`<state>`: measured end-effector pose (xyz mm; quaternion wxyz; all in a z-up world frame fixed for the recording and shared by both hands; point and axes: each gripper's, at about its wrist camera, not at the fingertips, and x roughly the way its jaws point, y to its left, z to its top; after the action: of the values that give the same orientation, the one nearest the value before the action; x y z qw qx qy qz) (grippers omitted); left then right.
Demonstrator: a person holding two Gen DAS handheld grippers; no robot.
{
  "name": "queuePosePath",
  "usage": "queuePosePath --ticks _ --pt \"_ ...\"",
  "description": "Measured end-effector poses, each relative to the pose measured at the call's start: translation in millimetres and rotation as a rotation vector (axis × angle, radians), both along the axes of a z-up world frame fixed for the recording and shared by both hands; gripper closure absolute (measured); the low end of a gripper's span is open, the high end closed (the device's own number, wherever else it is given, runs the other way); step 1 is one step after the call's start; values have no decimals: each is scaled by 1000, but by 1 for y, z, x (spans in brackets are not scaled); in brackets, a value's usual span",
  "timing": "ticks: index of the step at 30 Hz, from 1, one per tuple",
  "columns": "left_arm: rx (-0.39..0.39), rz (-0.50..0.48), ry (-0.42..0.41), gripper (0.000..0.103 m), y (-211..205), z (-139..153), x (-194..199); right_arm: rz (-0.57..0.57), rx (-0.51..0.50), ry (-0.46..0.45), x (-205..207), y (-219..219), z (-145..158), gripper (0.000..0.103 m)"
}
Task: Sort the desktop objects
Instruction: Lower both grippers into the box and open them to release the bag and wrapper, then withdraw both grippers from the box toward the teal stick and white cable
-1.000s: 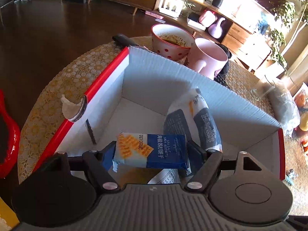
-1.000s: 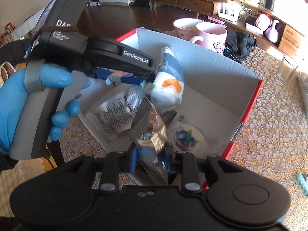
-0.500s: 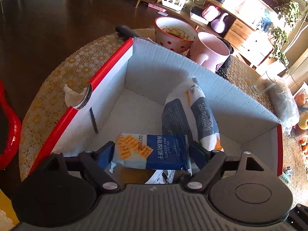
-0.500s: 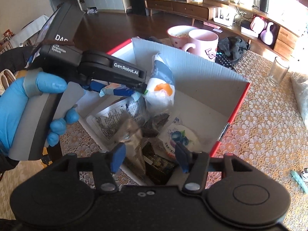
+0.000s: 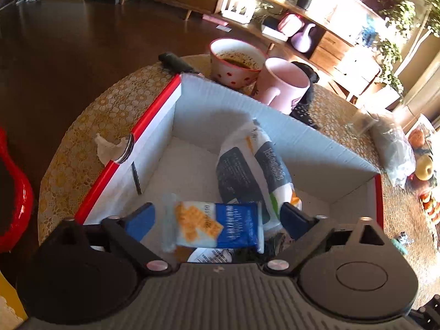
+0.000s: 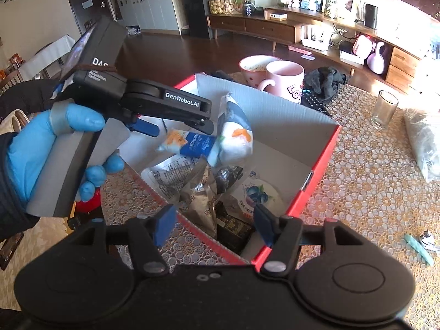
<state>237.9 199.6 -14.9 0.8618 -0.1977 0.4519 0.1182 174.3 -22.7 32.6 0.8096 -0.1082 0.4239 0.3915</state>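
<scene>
Item: my right gripper [image 6: 214,227], nearest the lens, spread wide with nothing between its blue pads [image 6: 164,224], poised over the near corner of the box [image 6: 320,162].

Item: my left gripper [image 5: 217,218], also wide; its pads [image 5: 141,220] stand clear of the cracker packet [image 5: 217,227] on both sides. In the right wrist view the same gripper [image 6: 176,128] sits in a blue-gloved hand [image 6: 55,148] above the box's left side, with the cracker packet [image 6: 189,143] just under its tips. I cannot tell whether the packet rests on the contents or is in the air; it is blurred in the left wrist view.

Item: box, red outside and white inside, on the lace-covered desk [image 6: 371,192]. Near contents: a silver pouch with printed text [image 6: 167,174], a crumpled foil bag [image 6: 200,200], a dark packet [image 6: 232,228], a white packet with a blueberry picture [image 6: 258,195].

Item: white-and-grey bread bag [image 5: 253,165], tilted against the others, past the cracker packet and touching it in the right wrist view.

Item: beyond the box's far wall, a pink mug [image 6: 284,79] beside a red-dotted bowl [image 5: 233,62] with dark residue inside; a black cloth [image 6: 324,81] over a keyboard [image 6: 312,100].

Item: further right on the desk, a clear glass [image 6: 383,108], a clear plastic bag [image 6: 423,143], a teal object [image 6: 418,249].

Item: in the background, a wooden sideboard [image 6: 264,27] against the wall.
</scene>
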Motion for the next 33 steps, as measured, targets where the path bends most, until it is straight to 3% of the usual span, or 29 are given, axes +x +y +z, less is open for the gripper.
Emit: queuePosePath --ticks 7,20,33 --pt "71 -43 -36 0 -13 10 -10 -15 17 -13 -7 -11 8 38" --pt "84 -36 -26 0 -28 21 -36 -61 43 -40 -28 -51 22 38" --pt "118 -118 -85 0 -75 49 -78 -118 63 -72 -51 -109 30 37"
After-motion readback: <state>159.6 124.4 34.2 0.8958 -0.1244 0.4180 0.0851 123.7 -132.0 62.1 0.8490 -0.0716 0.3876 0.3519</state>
